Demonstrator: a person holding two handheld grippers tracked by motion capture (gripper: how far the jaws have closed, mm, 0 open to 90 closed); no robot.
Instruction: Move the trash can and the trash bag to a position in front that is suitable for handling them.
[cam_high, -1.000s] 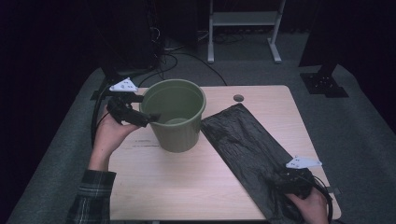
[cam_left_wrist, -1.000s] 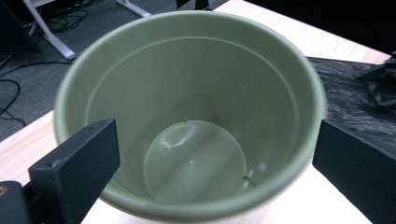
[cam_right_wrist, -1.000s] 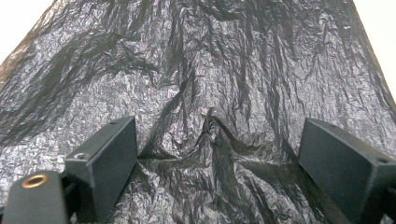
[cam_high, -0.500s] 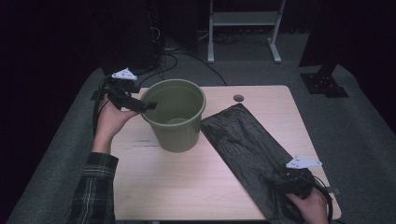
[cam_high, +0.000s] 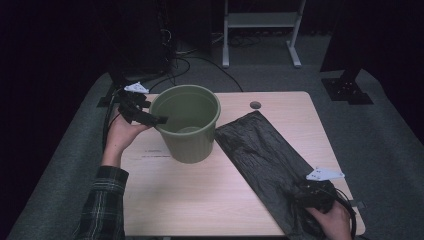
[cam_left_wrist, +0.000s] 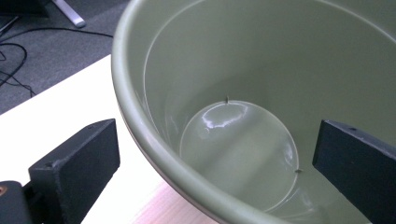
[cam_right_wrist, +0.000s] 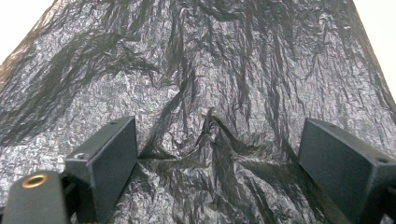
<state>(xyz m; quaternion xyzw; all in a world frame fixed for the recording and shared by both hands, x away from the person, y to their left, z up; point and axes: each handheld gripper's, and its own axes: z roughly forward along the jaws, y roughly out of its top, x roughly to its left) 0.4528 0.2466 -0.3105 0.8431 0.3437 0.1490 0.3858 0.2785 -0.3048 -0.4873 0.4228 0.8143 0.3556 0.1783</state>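
A green plastic bucket (cam_high: 187, 125) stands upright and empty on the table's left half. My left gripper (cam_high: 150, 117) is at its left rim. In the left gripper view the bucket's rim (cam_left_wrist: 140, 135) passes between the jaws, one outside and one inside, wide apart and open (cam_left_wrist: 215, 154). A crumpled black plastic bag (cam_high: 260, 150) lies flat, running diagonally from the bucket to the near right corner. My right gripper (cam_high: 312, 195) rests on the bag's near end. In the right gripper view, the open jaws (cam_right_wrist: 219, 154) straddle a small pucker in the bag (cam_right_wrist: 210, 70).
The light wooden table (cam_high: 200, 200) has a round cable hole (cam_high: 255, 105) near its far edge. Behind the table, cables (cam_high: 175, 65) trail over grey carpet, with a white stand (cam_high: 260, 25) and a black base (cam_high: 347, 90).
The left gripper rose slightly at the bucket's left rim, then settled a little lower. The bucket, the bag and the right gripper have not moved.
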